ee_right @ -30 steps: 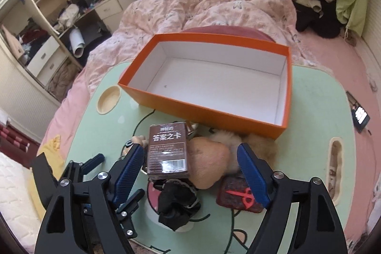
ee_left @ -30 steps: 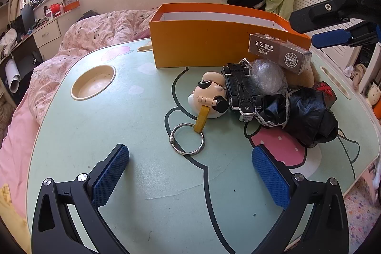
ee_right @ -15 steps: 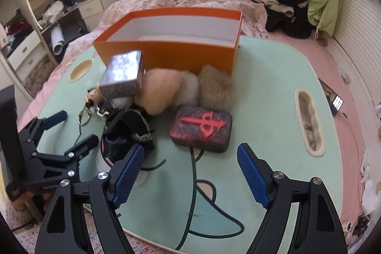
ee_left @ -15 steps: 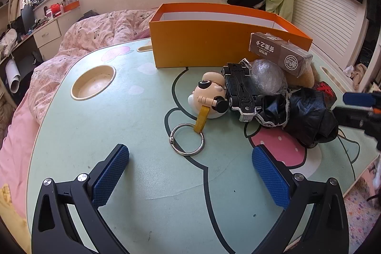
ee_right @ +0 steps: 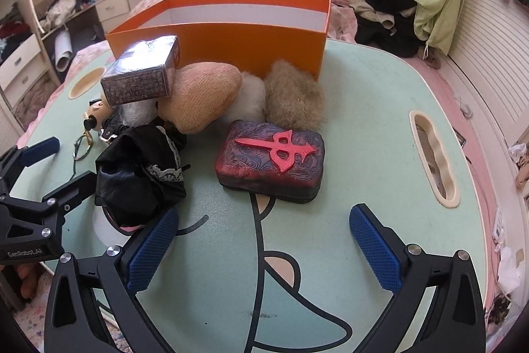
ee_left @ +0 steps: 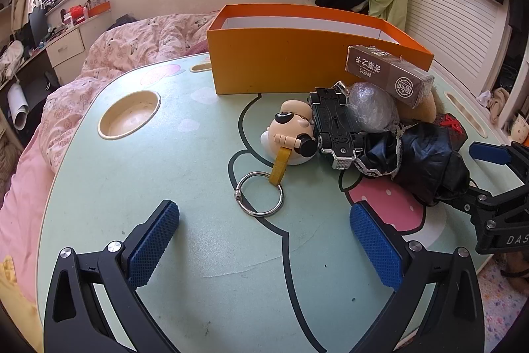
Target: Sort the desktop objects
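Note:
An orange box (ee_left: 297,55) (ee_right: 231,32) stands open at the back of the green table (ee_left: 165,187). In front of it lies a heap: a brown card box (ee_left: 386,76), a black toy car (ee_left: 334,124), a doll keychain (ee_left: 291,131) with its ring (ee_left: 259,197), a black cloth (ee_right: 139,167), a tan plush (ee_right: 201,95) and a dark block with a red sign (ee_right: 271,161). My left gripper (ee_left: 263,217) is open just short of the ring. My right gripper (ee_right: 264,220) hovers low in front of the block, its jaws opening with nothing between them.
A round cup recess (ee_left: 129,114) sits at the table's left and a long slot (ee_right: 433,157) at its right. A bed with pink bedding (ee_left: 109,55) lies behind the table. Clothes hang by the far wall.
My right gripper has dropped from above the orange box to low over the table, facing the red-signed block, and its jaws have spread wider. The left gripper has stayed put.

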Tool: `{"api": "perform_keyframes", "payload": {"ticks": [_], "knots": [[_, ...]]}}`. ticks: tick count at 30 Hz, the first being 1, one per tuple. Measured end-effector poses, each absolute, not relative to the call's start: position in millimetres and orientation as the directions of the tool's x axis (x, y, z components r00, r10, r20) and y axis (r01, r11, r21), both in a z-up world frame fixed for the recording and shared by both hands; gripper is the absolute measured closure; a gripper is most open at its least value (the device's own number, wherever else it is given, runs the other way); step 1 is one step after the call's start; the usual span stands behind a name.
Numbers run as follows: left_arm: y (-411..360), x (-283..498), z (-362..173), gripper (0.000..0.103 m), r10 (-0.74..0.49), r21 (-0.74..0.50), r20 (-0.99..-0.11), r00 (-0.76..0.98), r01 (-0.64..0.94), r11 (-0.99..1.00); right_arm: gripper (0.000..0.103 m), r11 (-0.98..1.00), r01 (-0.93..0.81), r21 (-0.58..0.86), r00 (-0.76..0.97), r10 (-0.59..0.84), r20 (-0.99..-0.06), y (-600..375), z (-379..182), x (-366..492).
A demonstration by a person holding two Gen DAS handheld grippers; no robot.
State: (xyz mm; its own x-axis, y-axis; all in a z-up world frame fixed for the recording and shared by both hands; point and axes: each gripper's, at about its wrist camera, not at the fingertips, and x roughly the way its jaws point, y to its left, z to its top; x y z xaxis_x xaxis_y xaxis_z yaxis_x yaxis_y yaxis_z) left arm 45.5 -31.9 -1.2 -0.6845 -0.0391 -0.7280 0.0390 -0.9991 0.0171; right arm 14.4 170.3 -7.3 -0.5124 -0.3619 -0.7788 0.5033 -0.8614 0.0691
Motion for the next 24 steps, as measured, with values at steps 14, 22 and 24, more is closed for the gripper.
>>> {"api": "perform_keyframes", "payload": {"ticks": [14, 22, 24], "knots": [[-29, 2, 143, 0.0, 0.122, -0.129, -0.691, -0.712, -0.045, -0.991, 0.0, -0.864, 0.497, 0.078, -0.511, -0.365, -0.779, 171, -8, 16], [5, -102, 124, 0.0, 0.096, -0.076, -0.803, -0.588, -0.059, -0.995, 0.0, -0.864, 0.497, 0.082, -0.512, -0.369, -0.776, 170, -6, 18], [11, -115, 110, 0.0, 0.07, -0.055, -0.823, -0.564, -0.044, -0.998, 0.0, -0.864, 0.497, 0.083, -0.513, -0.369, -0.775, 171, -6, 18]]}}
